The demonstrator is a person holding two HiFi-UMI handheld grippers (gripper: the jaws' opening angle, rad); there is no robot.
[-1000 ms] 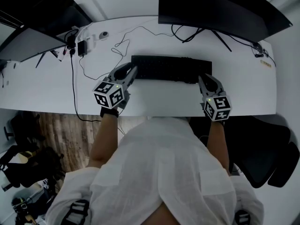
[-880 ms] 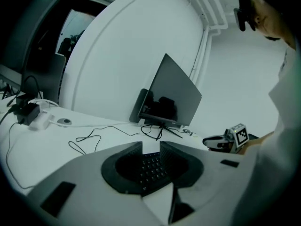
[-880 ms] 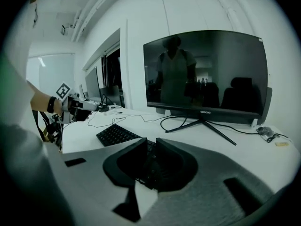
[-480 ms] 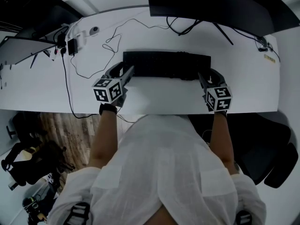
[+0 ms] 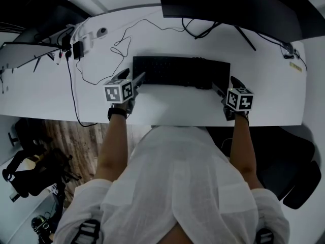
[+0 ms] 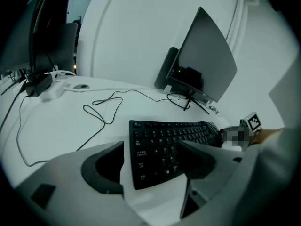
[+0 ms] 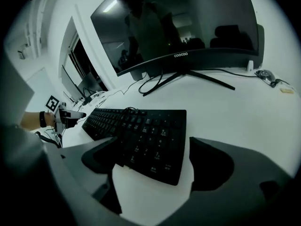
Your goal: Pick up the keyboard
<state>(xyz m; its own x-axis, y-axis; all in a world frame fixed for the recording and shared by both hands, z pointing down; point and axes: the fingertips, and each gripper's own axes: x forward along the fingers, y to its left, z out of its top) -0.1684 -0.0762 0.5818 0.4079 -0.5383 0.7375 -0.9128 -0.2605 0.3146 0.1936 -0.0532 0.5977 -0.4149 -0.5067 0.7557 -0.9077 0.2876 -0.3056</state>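
Note:
A black keyboard (image 5: 181, 71) lies flat on the white desk (image 5: 172, 108), in front of the monitor. My left gripper (image 5: 131, 78) is at its left end and my right gripper (image 5: 227, 85) at its right end. In the left gripper view the keyboard's left end (image 6: 160, 147) sits between the jaws of the left gripper (image 6: 153, 154), which are opening, with no pad pressing on it. In the right gripper view the right gripper (image 7: 153, 147) straddles the number-pad end (image 7: 150, 138), its jaws opening too and standing off the keyboard's edges.
A large dark monitor (image 5: 228, 9) stands behind the keyboard, its stand legs reaching onto the desk. Loose black cables (image 5: 122, 47) and a power adapter (image 5: 78, 49) lie at the back left. A second screen (image 5: 25, 55) is at far left. A black chair (image 5: 289, 156) stands to the right.
Both grippers' jaws have spread apart from the keyboard's ends. Both hands have sunk toward the desk and tipped downward, and the keyboard now rests on the desk.

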